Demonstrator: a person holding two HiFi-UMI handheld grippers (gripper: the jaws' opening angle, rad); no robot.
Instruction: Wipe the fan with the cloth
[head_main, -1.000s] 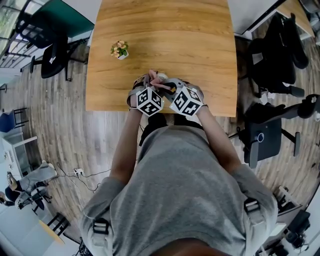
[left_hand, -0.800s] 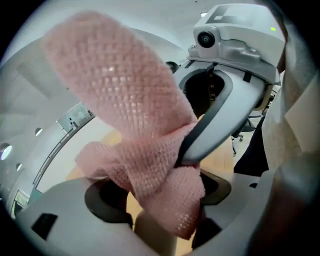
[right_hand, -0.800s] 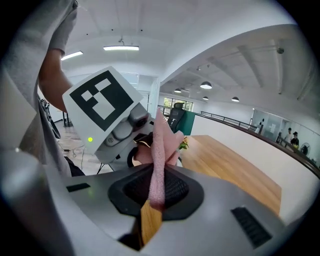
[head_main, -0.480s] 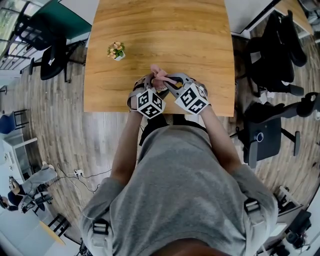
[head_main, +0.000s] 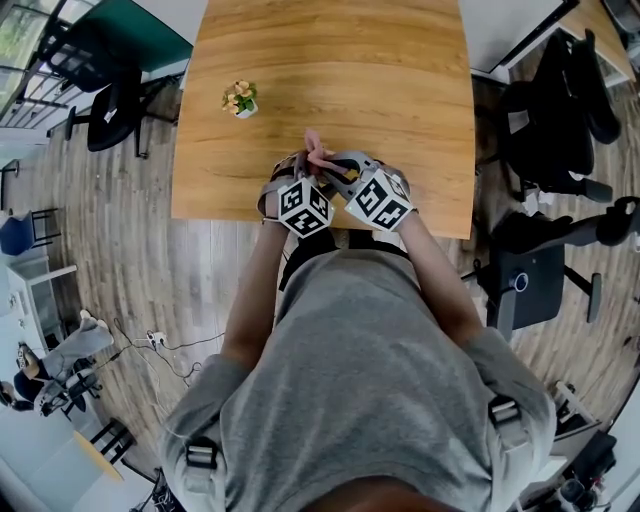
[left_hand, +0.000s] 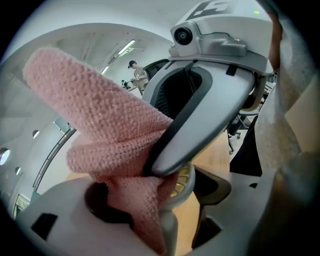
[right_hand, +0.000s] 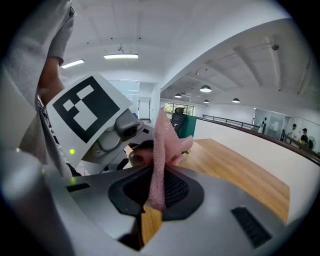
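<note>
In the head view both tools meet over the near edge of the wooden worktop (head_main: 400, 80), the left hand-held gripper (head_main: 298, 168) and the right hand-held gripper (head_main: 330, 165) tip to tip, with a pink cloth (head_main: 314, 148) bunched where they touch. A small potted flower (head_main: 239, 98) stands well apart, up and to the left. In the left gripper view a small fan (left_hand: 184, 179) sits between that gripper's jaws: a white ring with a yellow grille at the tips, its white stem running back along the jaws toward the camera. The jaws stand partly apart. The right-side pad lies against the ring's rim and cloth is packed in on the other side, and since the fan is clear of the worktop I judge this a grip. The right tool's dark jaw comes down from the upper right and presses the cloth onto the top of the ring. In the right gripper view its jaws are nearly together, pinching a strip of cloth that rises straight up from between them. The left tool's marker cube fills the left side, and the fan itself is hidden behind the fabric. So the fan lies directly ahead of the right gripper's tips, under the cloth. The right hand probably does the wiping across the grille while the left steadies the fan.
</note>
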